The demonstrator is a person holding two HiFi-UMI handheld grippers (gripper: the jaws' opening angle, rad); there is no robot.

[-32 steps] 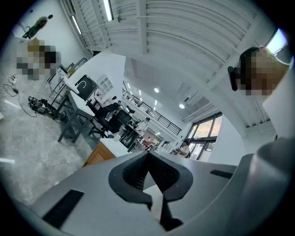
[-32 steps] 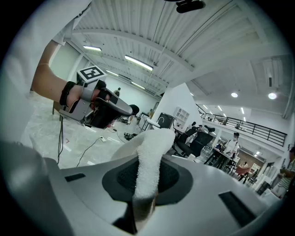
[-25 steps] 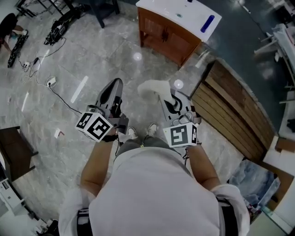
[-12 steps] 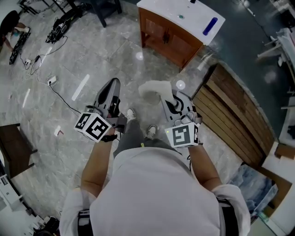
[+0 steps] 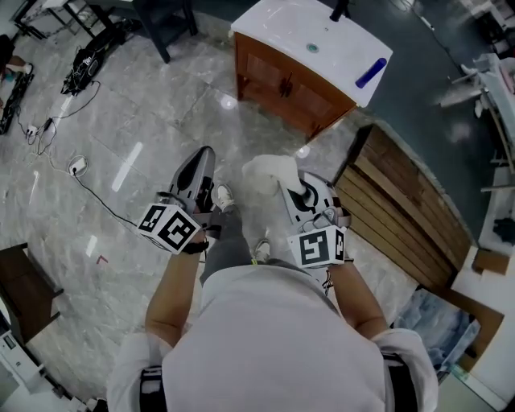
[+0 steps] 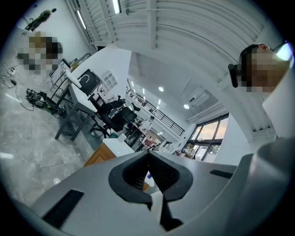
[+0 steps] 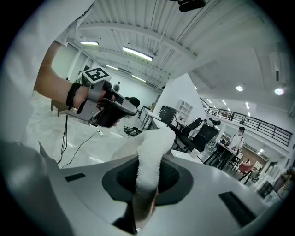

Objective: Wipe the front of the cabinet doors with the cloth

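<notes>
cloth, just one, is pinched in the right tool; the left tool is closed.

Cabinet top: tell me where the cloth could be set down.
On the cabinet top, bare white lies at the head view's left end, left of the drain, and between drain and blue object. Tightest by the faucet at the back edge.
</notes>
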